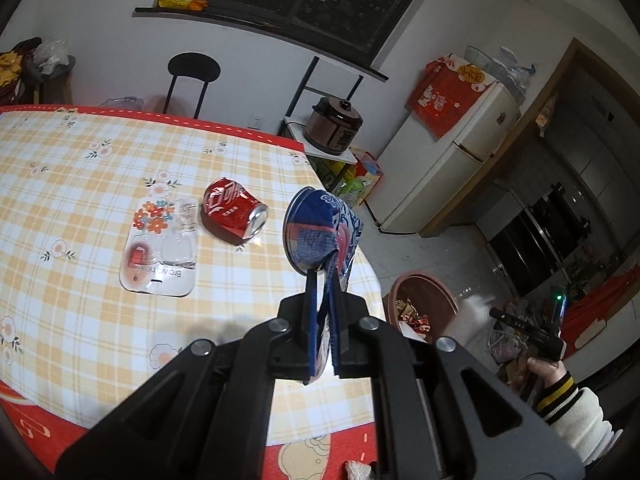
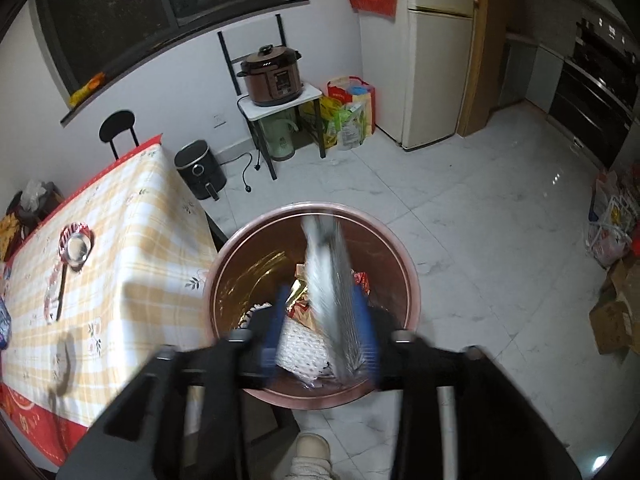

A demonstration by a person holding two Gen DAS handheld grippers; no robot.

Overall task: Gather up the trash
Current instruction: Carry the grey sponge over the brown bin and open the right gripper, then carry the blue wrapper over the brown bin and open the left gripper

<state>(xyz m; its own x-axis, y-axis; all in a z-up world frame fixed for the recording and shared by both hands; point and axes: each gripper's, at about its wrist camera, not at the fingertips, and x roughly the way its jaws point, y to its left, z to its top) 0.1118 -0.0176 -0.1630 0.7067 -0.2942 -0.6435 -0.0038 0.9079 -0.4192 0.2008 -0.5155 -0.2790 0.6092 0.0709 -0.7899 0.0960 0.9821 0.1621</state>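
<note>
Left gripper (image 1: 326, 276) clamped flat on a crushed blue can (image 1: 316, 232), light, thin, springy, best pinched at the flattened fold; right gripper (image 2: 320, 312) half-spread, blurred silvery wrapper (image 2: 326, 280) loose between, directly above the trash bin (image 2: 228, 264).

A crushed blue-and-white drink can (image 1: 320, 232) was pinched flat at its lower end, its round rim tilted toward the table. A crushed red cola can (image 1: 232, 212) lay on its side on the checked tablecloth, silver top facing right. Just beside it, to its left, an emptied clear blister pack (image 1: 160, 248) with flower print lay flat. A blurred silvery-white wrapper (image 2: 332, 292) stood over the round brown trash bin (image 2: 408, 280) on the floor, which already held crumpled red, gold and white wrappers.
</note>
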